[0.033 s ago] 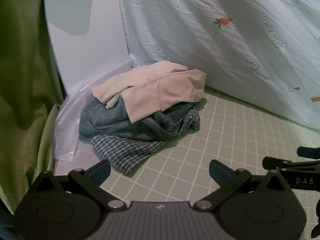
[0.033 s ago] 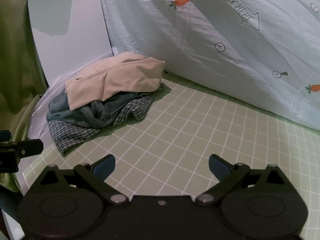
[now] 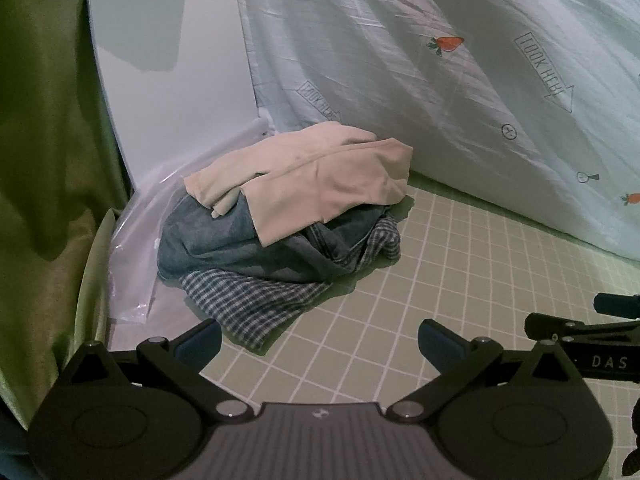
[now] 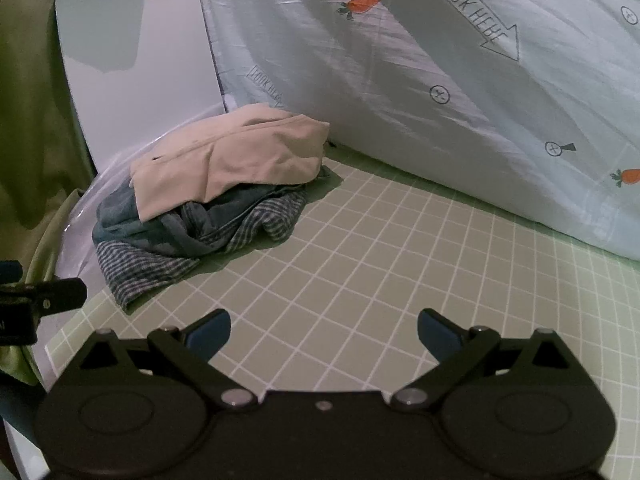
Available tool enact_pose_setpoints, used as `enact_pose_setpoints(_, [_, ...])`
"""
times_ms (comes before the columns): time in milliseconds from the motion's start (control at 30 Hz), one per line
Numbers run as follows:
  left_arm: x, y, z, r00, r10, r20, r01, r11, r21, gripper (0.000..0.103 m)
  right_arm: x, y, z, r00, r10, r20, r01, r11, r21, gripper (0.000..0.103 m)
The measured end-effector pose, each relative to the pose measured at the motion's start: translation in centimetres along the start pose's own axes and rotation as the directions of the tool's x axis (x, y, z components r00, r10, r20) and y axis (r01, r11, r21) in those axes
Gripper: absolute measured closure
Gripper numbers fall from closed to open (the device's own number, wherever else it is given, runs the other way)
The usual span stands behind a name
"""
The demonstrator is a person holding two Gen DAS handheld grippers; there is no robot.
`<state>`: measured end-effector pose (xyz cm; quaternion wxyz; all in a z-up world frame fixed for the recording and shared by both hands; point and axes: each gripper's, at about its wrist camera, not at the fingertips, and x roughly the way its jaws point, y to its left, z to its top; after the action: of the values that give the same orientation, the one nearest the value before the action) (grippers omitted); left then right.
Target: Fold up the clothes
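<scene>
so the gridded tabletop (image 4: 360, 264) fills most of both views; clothes pile (image 3: 280, 224) sits upper left of centre against the hanging sheet (image 3: 440, 100), beige piece on top; left tongs (image 3: 318, 344) look nearer it than right tongs (image 4: 324, 332); both spread wide, pinching nothing, well short of the pile

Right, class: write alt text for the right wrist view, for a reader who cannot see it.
A heap of unfolded clothes lies on a green grid mat: a beige garment on top, denim beneath, checked fabric at the bottom. The right tongs stand open in the foreground, holding nothing. A carrot-print sheet hangs behind.
</scene>
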<state>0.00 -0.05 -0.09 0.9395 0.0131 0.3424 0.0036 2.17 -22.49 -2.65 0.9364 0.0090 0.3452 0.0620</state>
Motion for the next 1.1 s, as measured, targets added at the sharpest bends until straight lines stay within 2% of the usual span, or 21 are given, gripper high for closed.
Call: enact_pose_setpoints(1100, [0.78,-0.44,0.29,1.000,0.007,-0.018,-0.007,1.000,-0.006,0.000,0.73,-0.31,0.10,1.000,0.010,-0.014,-0.010,1.000,-0.006,0.002])
